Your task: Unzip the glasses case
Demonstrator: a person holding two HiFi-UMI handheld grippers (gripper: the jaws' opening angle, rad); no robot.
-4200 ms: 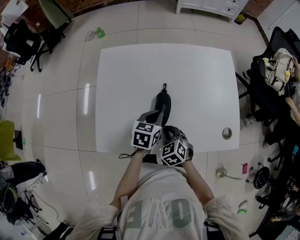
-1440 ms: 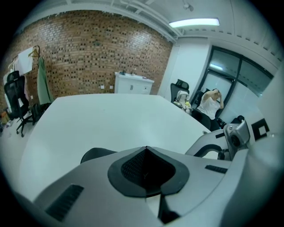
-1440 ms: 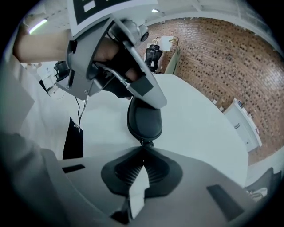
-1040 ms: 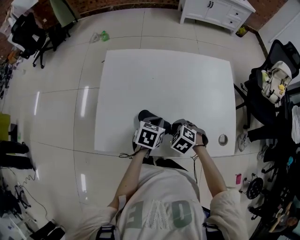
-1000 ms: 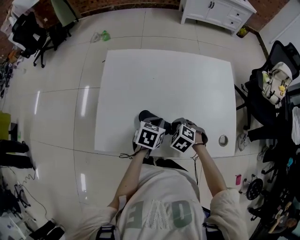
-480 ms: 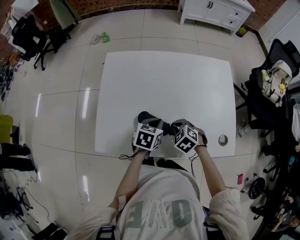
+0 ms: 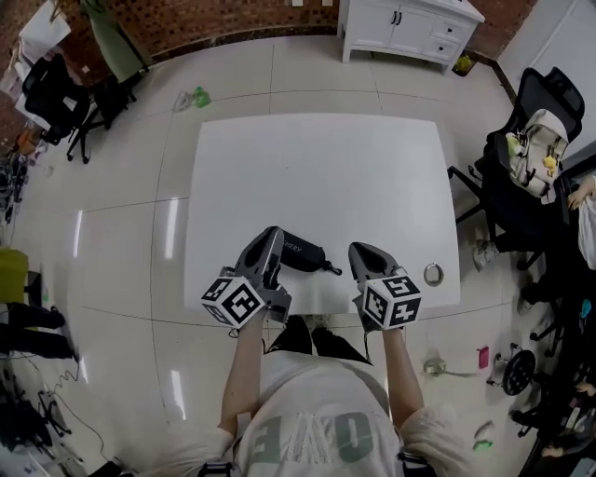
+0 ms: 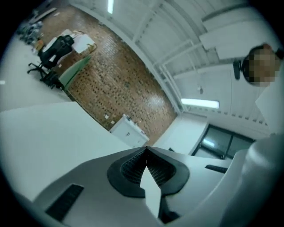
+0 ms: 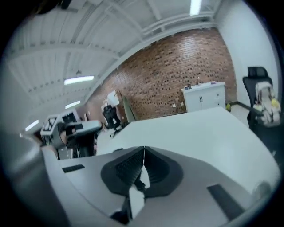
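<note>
Left tool (image 7: 271, 238) and right tool (image 7: 363, 253) hang over the white counter's (image 7: 317, 168) near edge, each with its jaws pressed together on nothing. Between the 2, closer to the left tool's tip, the black glasses case (image 7: 304, 253) lies on the counter. Far beyond both tools stands a white cabinet (image 7: 410, 28).

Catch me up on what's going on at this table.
A person stands at the near edge of the white table with a two-jaw tool in each hand. The left tool and the right tool are both shut, with nothing between their jaws. The black glasses case lies on the table near that edge, gripped by neither tool. Whether its zip is open cannot be told from here.
</note>
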